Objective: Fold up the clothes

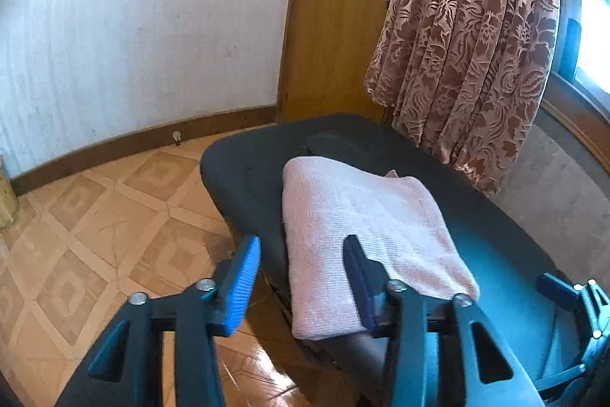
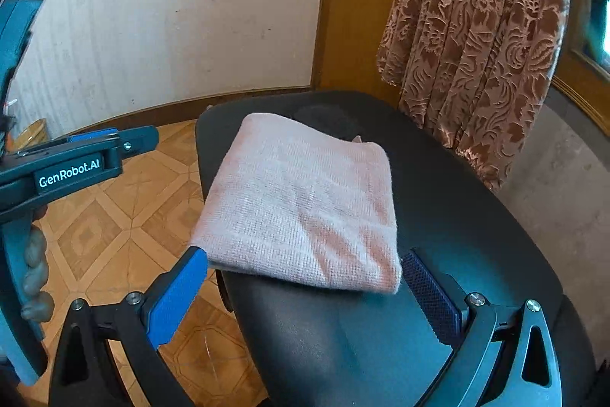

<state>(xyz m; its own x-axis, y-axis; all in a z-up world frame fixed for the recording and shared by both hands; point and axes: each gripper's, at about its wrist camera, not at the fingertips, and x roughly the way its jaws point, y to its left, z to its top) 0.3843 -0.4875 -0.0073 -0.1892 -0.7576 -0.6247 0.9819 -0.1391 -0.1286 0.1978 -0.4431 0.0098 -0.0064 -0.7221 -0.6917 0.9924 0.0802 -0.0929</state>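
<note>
- Seemingly the folding is nearly done — the towel (image 2: 301, 205) lies in a neat square on the chair (image 2: 476, 201).
- Left tool (image 1: 301, 287) and right tool (image 2: 305, 296) both spread, holding nothing — next, one more fold or let be.

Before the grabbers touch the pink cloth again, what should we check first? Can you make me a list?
1. Is the pink cloth folded? Ok: it lies as a neat folded rectangle.
2. Is it safely on the black seat? Not ok: its near left corner hangs over the seat's edge.
3. Is the left gripper open? Ok: its jaws stand apart, empty, with one blue finger over the cloth.
4. Is the right gripper open? Ok: jaws wide apart, holding nothing.
5. Are the layers underneath even? Cannot tell: a small flap pokes out at the far edge.
</note>
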